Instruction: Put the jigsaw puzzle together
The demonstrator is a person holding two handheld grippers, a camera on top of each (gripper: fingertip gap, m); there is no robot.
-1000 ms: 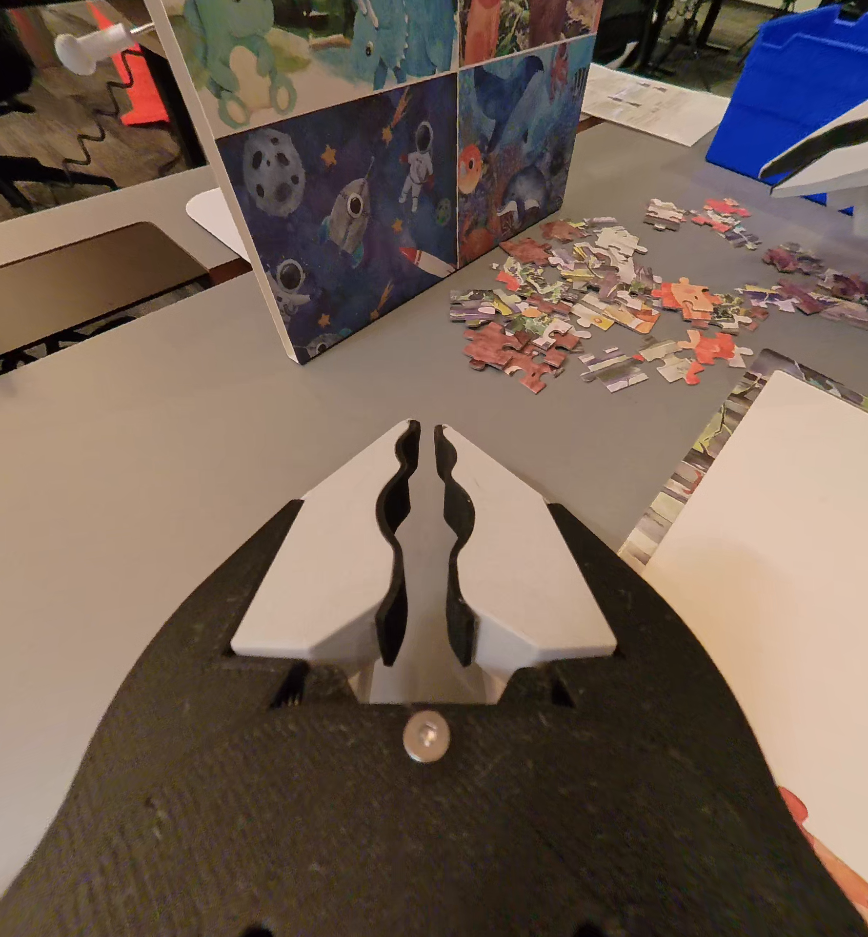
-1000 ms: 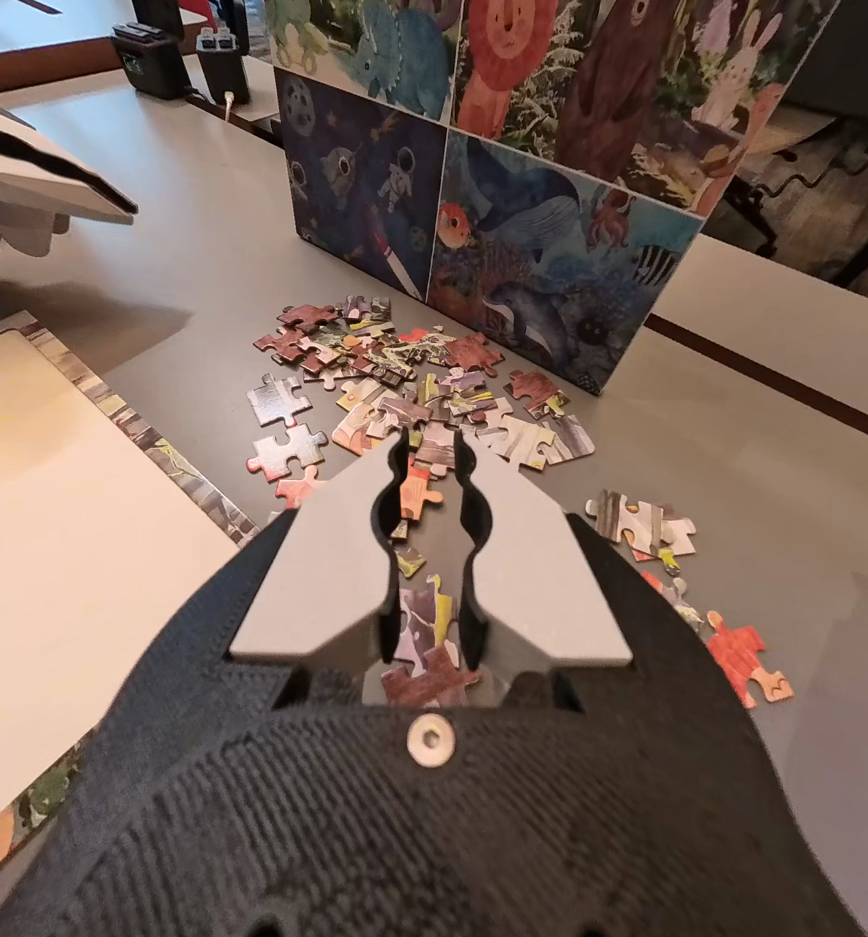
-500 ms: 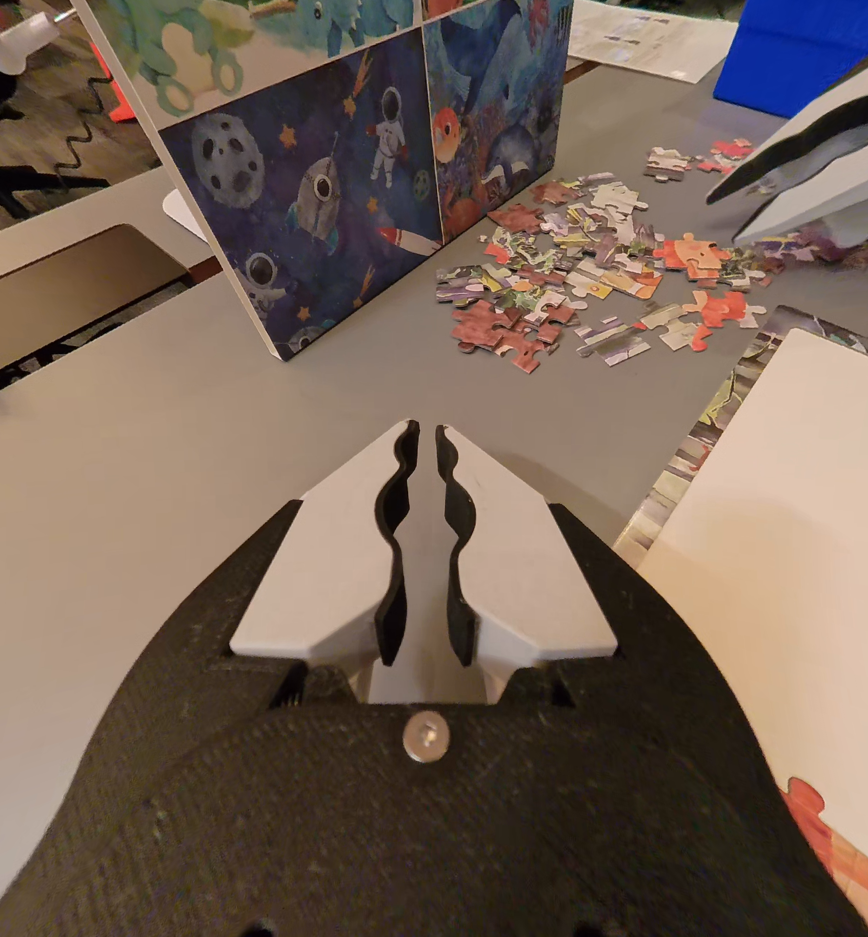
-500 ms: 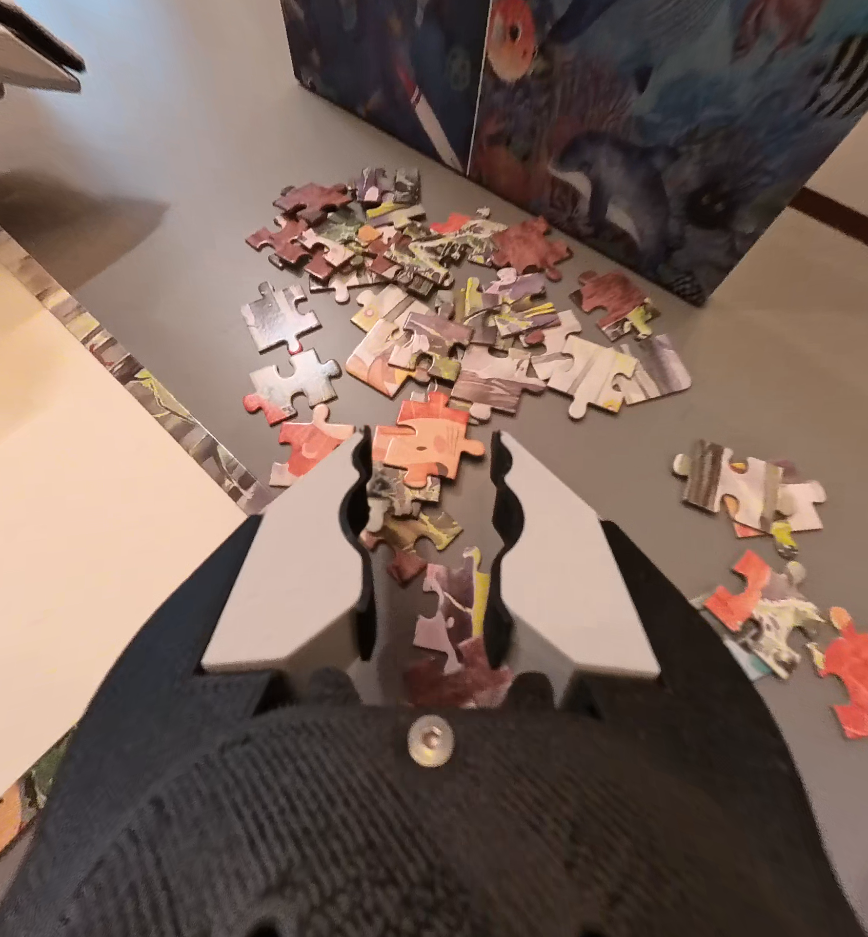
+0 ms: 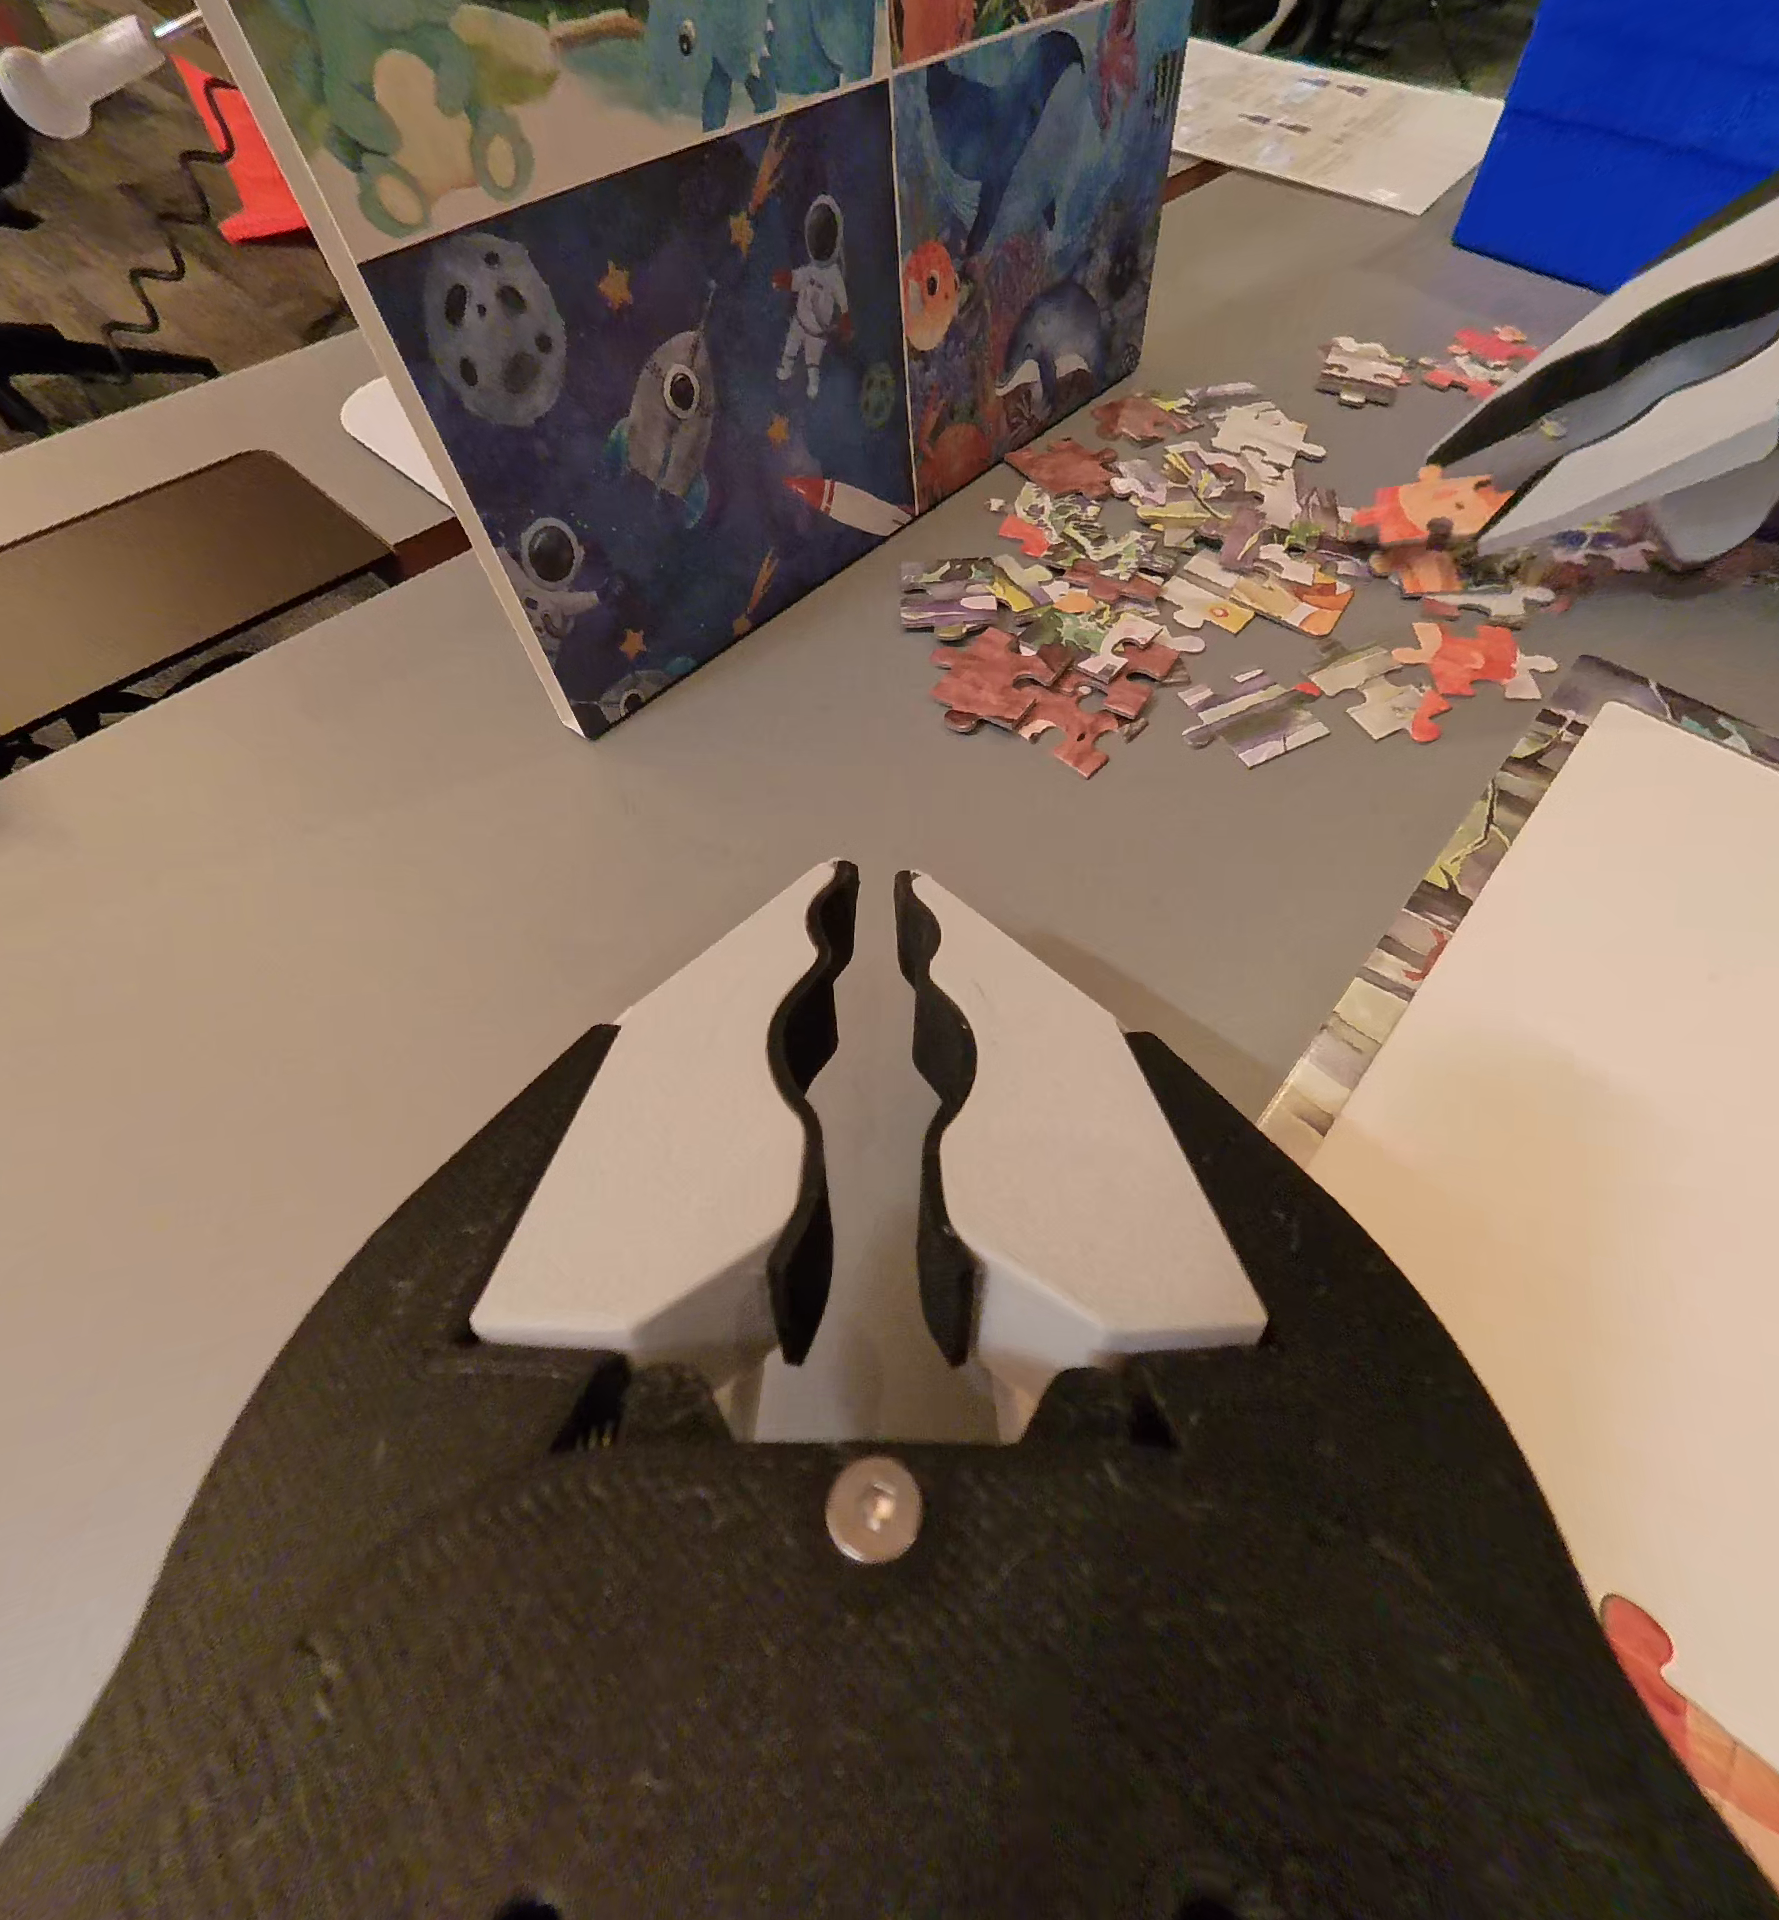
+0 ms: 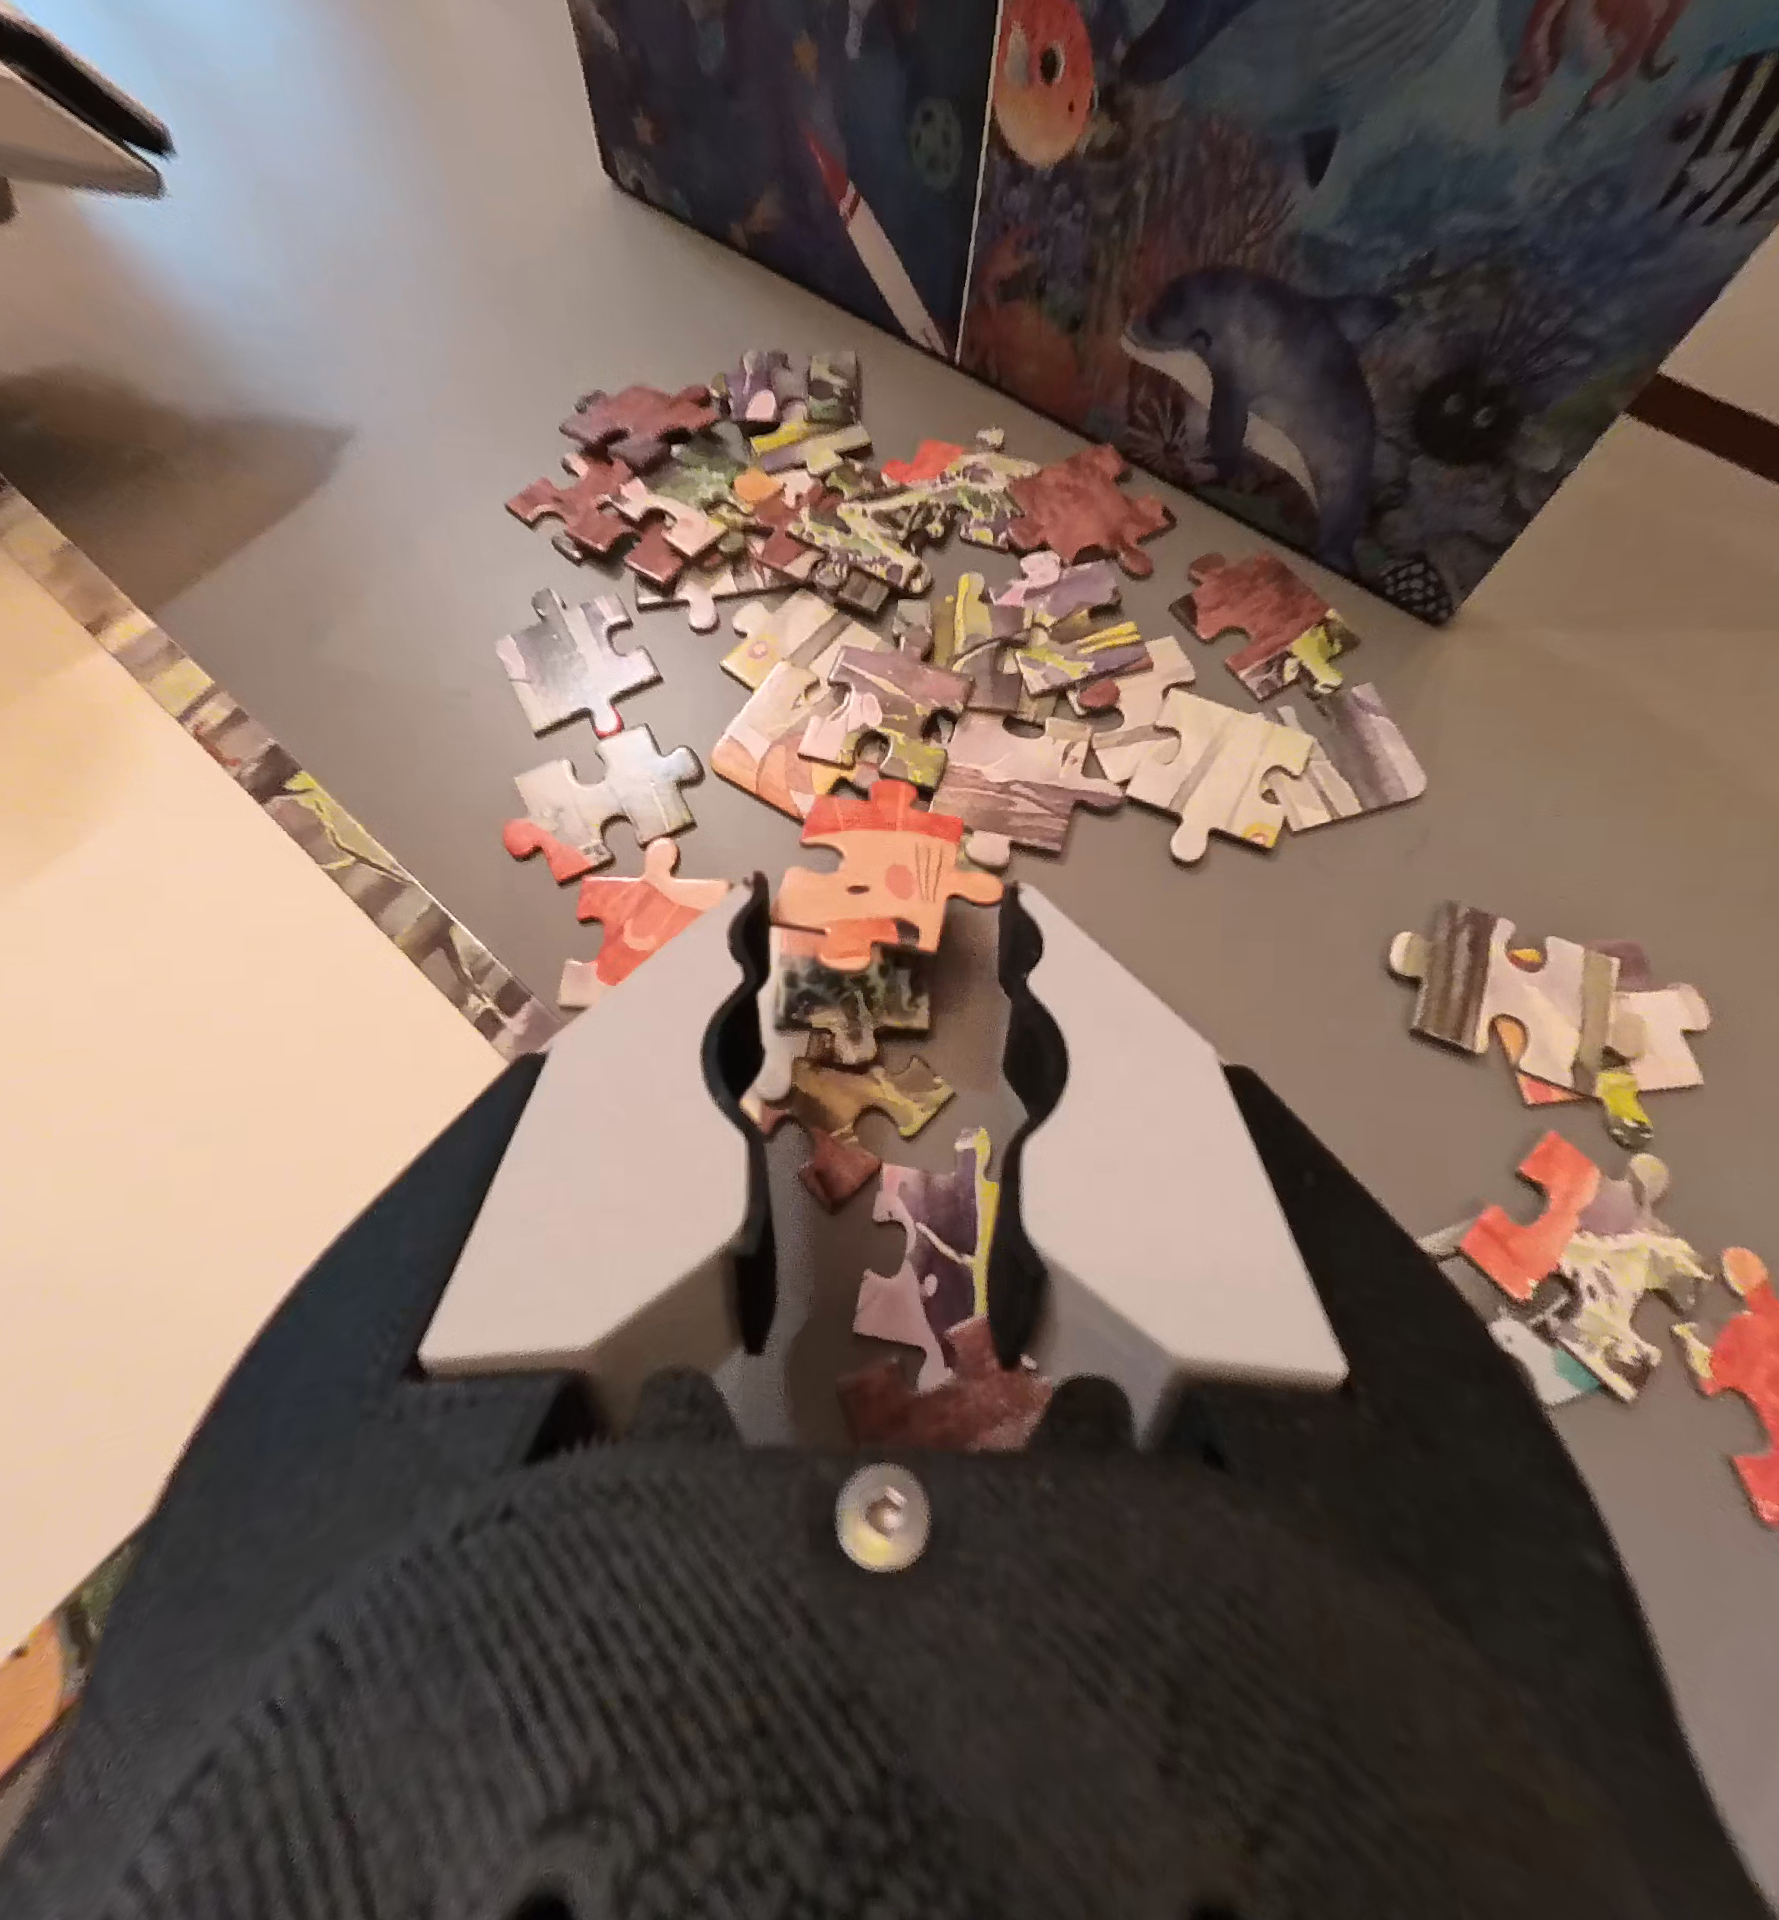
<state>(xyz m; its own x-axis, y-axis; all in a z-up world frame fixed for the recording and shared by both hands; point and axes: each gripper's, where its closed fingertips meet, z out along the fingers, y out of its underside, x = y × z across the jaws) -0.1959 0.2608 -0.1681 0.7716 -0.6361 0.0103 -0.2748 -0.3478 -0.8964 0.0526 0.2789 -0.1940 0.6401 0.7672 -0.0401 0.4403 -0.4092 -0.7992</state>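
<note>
Several loose jigsaw pieces [image 6: 968, 644] lie in a pile on the grey table, in front of the upright picture box [image 6: 1280, 260]. My right gripper [image 6: 885, 899] is open and low over the pile. Its fingertips straddle an orange piece with a face [image 6: 880, 868]. From the left wrist view the right gripper [image 5: 1461, 501] shows beside that orange piece [image 5: 1410, 511]. My left gripper [image 5: 872, 875] is shut and empty, above bare table left of the white puzzle board [image 5: 1612, 1039]. An orange assembled patch [image 5: 1695, 1756] sits at the board's near corner.
The puzzle board [image 6: 137, 935] with its printed border lies left of the right gripper. More loose pieces [image 6: 1550, 1008] lie to the right. A blue bin [image 5: 1643, 135] and a paper sheet [image 5: 1332, 114] sit at the back. A brown seat [image 5: 137, 582] stands beyond the table's left edge. One gripper's finger ends stand about 25 cm off the other's.
My right gripper has moved forward and down to the pile and opened wider, its tips now on either side of the orange piece. My left gripper has stayed shut and hardly moved.
</note>
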